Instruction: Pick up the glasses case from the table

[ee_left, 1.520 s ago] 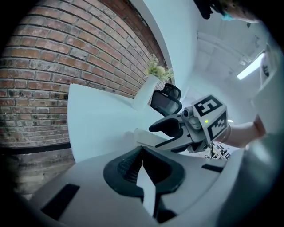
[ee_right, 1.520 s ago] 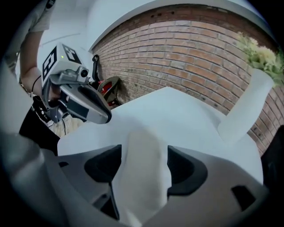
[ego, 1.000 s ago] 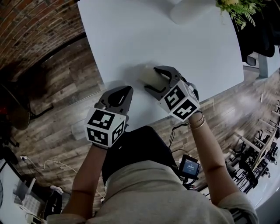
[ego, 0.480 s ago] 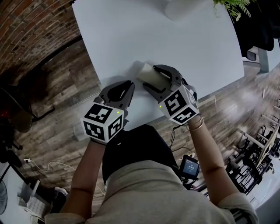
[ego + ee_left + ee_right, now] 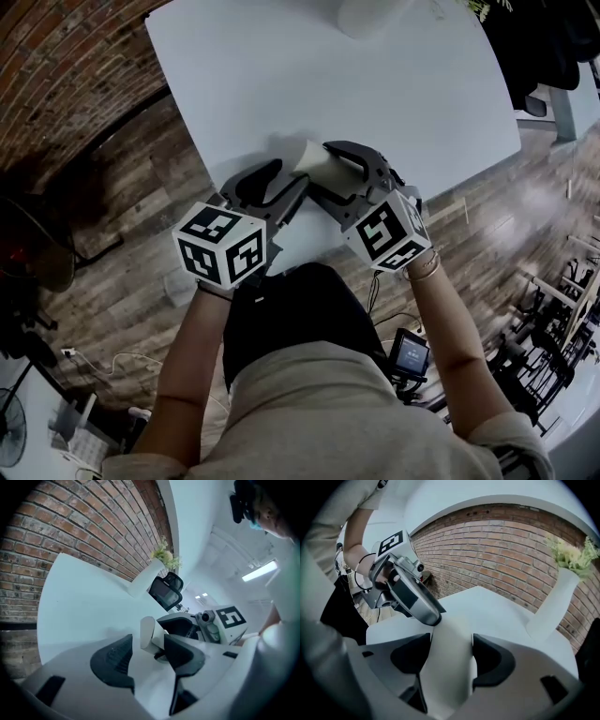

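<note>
Right hand-held gripper [image 5: 451, 640], glasses case [image 5: 447, 672] tight between its two jaws.

1. Head view: soft, even light. The white counter [image 5: 422, 103] is bright, the wooden floor [image 5: 103, 234] dim, with a faint shadow beside the glasses case [image 5: 314, 161].
2. Both gripper views: heavy fisheye bending, black corners.
3. A ceiling strip light [image 5: 259, 570] glares; the nearest parts are blurred.

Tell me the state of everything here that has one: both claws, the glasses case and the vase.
Right claw: shut on the glasses case.
Left claw: open, its jaws have just been opening; the case's end sits by the tips, ungripped.
Glasses case: held across its middle, apparently raised off the table.
Vase: upright, holding a plant.
</note>
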Demonstrator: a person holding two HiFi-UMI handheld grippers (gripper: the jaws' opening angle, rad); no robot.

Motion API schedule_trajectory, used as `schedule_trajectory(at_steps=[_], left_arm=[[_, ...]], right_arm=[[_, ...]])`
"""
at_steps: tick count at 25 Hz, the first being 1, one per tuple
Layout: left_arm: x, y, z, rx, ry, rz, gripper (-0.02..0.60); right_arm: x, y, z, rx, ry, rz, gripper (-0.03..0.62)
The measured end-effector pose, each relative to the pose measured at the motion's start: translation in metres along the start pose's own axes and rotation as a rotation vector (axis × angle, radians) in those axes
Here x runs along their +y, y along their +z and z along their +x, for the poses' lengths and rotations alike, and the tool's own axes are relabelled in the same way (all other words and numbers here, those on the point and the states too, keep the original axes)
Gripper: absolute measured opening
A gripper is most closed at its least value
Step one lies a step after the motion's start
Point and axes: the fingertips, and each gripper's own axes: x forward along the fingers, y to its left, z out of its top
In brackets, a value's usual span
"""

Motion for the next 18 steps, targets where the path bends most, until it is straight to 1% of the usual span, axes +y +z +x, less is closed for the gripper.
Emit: schedule_trajectory(at_steps=[3, 7, 13, 16, 18], left_arm=[[-0.009, 0.000, 0.007, 0.001, -0.028, -0.016, 0.199], [-0.023, -0.002, 0.012, 0.024, -0.088, -0.097, 0.202], [-0.041, -0.002, 0.013, 0.041, -0.129, -0.087, 0.202], [-0.053, -0.010, 0.018, 0.080, -0.154, -0.067, 0.201], [-0.058, -0.015, 0.020, 0.102, -0.154, -0.058, 0.195]], right_arm=[[0.004, 0.003, -0.008, -0.022, 0.000, -0.030, 0.284], [0.013, 0.008, -0.019, -0.056, 0.010, -0.061, 0.283], [0.021, 0.014, -0.030, -0.095, 0.015, -0.104, 0.282], [0.028, 0.016, -0.035, -0.107, 0.019, -0.126, 0.282], [0.032, 0.017, -0.039, -0.118, 0.023, -0.135, 0.281]])
